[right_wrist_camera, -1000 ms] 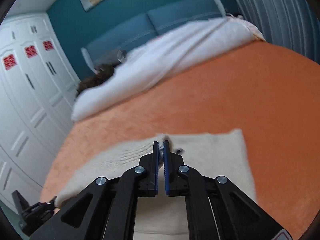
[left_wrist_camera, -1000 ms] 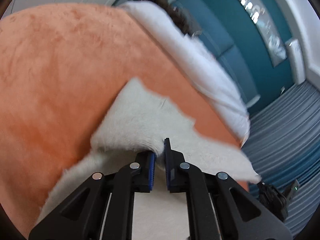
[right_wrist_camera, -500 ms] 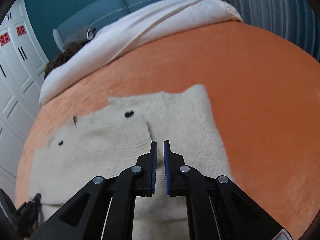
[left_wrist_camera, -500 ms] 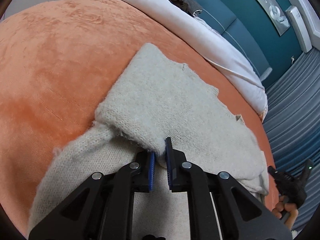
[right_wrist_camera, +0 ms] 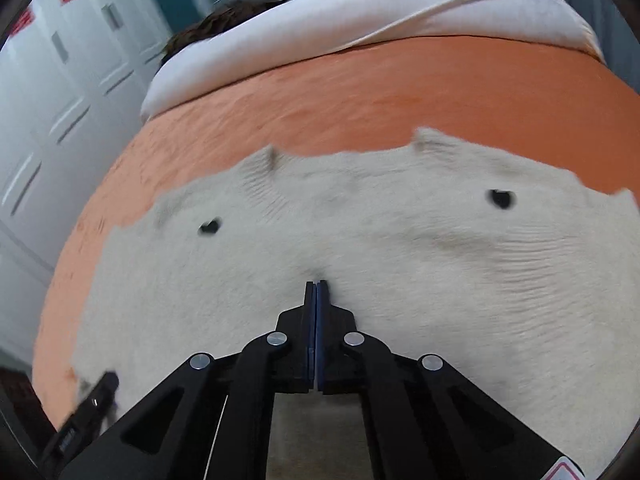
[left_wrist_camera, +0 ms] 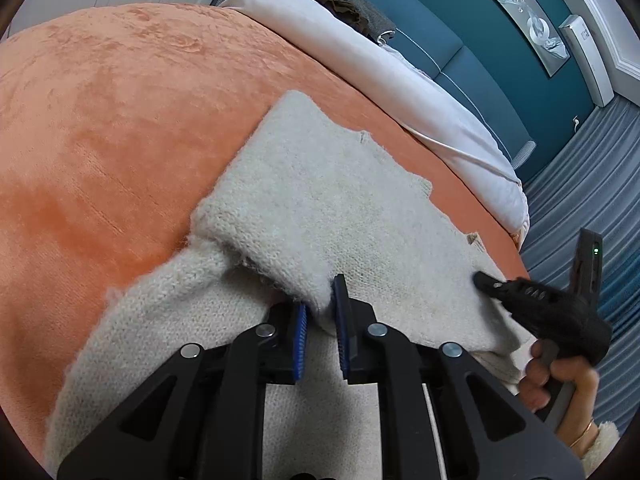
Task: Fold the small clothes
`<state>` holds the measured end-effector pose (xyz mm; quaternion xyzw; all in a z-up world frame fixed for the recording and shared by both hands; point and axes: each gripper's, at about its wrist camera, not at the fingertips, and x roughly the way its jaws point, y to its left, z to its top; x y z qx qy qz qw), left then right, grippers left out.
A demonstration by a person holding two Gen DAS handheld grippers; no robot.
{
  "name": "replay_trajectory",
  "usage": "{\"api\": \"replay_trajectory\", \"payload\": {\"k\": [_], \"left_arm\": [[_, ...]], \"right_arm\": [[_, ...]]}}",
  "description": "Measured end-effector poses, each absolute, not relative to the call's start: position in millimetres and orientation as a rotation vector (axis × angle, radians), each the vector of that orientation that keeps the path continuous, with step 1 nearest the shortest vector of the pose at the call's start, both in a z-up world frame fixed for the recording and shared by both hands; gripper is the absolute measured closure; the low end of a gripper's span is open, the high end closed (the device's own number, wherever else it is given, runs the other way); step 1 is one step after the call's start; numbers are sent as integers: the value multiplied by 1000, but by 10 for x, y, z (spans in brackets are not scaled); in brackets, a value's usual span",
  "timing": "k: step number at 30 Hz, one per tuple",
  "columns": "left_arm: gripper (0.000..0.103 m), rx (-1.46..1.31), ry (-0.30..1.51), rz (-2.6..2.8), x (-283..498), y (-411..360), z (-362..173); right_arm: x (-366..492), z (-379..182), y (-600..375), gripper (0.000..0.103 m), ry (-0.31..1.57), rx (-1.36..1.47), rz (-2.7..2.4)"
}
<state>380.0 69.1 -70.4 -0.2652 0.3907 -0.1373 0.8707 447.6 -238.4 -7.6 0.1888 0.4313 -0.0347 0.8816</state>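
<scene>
A cream knitted sweater [left_wrist_camera: 340, 184] lies on the orange blanket [left_wrist_camera: 100, 140], one part folded back over the rest. My left gripper [left_wrist_camera: 320, 308] has the folded edge between its blue pads, and its jaws are opening. In the right wrist view the sweater [right_wrist_camera: 360, 240] fills the middle, showing two dark buttons [right_wrist_camera: 210, 226]. My right gripper [right_wrist_camera: 317, 286] is shut, pads together, tips resting on the knit with a small pucker ahead. Seen from the left wrist, the right gripper [left_wrist_camera: 484, 282] touches the sweater's right part, with a hand [left_wrist_camera: 560, 376] on its handle. The left gripper [right_wrist_camera: 104, 388] shows at the lower left.
A white duvet [left_wrist_camera: 400, 80] lies across the far side of the bed, in front of a teal headboard [left_wrist_camera: 460, 52]. White wardrobe doors [right_wrist_camera: 60, 80] stand to the left in the right wrist view. Grey-blue curtains [left_wrist_camera: 600, 184] hang past the bed's right edge.
The left gripper lowered the folded part onto the sweater, and its pads stand slightly wider. The right gripper let go, dropped closer to the sweater and shut with its pads together.
</scene>
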Motion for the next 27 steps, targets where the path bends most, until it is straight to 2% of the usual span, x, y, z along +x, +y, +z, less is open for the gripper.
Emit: {"api": "replay_trajectory", "payload": {"k": [2,4,7,11,13,15,17,19,20,24,27], "left_arm": [[90,-562,813,-292,3797,702,-718],[90,-562,811,-292,3795,703,-716],[90,-560,812,-290,3796,699,-710],[88,-586,830,-307,3775,740,-662],[75,-583,862,-303,3652,837,-566],[53,-550,878,-289,3391,993,-433],[33,-501,908,-277,3030,1205,-302],[27,-485,940,-283,2671,1417,-239],[21,-472,973,-256,2501,1511,-240],[19,-528,1048,-207,1882,1785,-319],[13,-515,1035,-208,1603,1694,-288]], "right_arm": [[4302,-11,-2692,102,824,480,-130],[4283,-238,-2959,103,923,425,-216],[4023,-122,-3202,103,877,492,-211],[3381,202,-3240,85,798,445,-239],[2914,274,-3234,55,804,415,-265],[2281,284,-3301,44,820,420,-281],[1716,219,-3320,41,867,404,-288],[1171,110,-3317,37,923,394,-314],[856,34,-3322,37,964,419,-318],[182,-211,-3156,36,1048,568,-253],[94,-255,-2873,27,1017,564,-222]]}}
